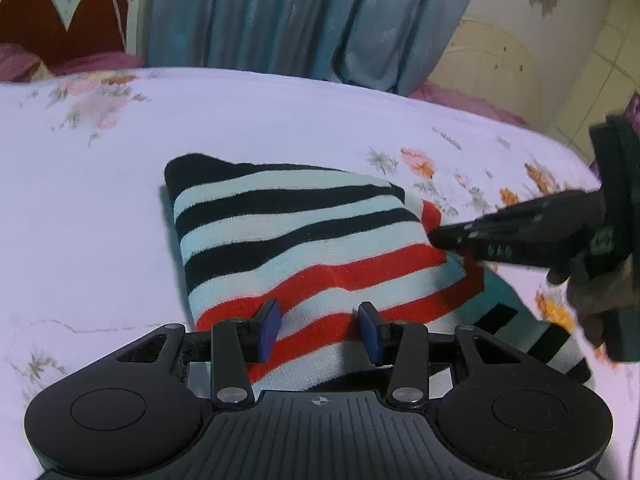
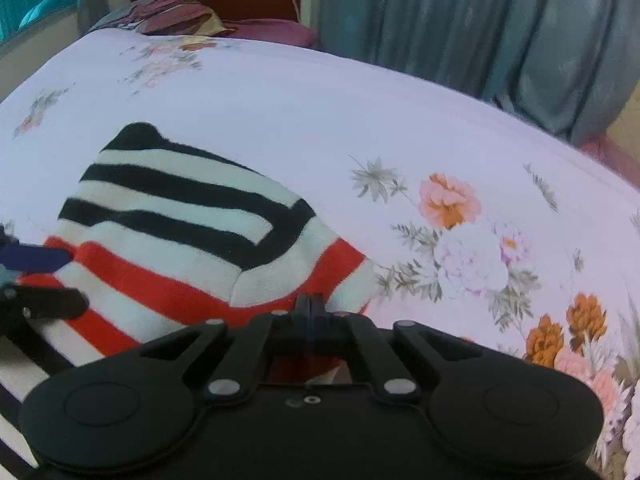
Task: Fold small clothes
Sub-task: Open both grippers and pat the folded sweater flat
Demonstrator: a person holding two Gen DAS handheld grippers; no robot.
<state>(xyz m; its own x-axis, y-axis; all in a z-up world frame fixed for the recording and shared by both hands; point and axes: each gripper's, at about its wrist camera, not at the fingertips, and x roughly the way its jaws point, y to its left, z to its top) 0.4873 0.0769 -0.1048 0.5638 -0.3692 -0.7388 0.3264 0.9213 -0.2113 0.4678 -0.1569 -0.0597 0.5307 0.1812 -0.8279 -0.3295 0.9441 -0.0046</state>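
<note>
Your striped knit garment [image 1: 304, 236], black, white and red, lies partly folded on the floral bed sheet [image 1: 100, 208]. It looks soft, light and floppy, so expect any lifted layer to sag; take it at a corner or along the hem. Your left tongs [image 1: 318, 330] stand apart over the near edge, pads clear of the cloth. Your right tongs [image 2: 309, 307] are together at the garment's right edge; whether they pinch fabric I cannot tell. Open sheet lies beyond and to the right.
</note>
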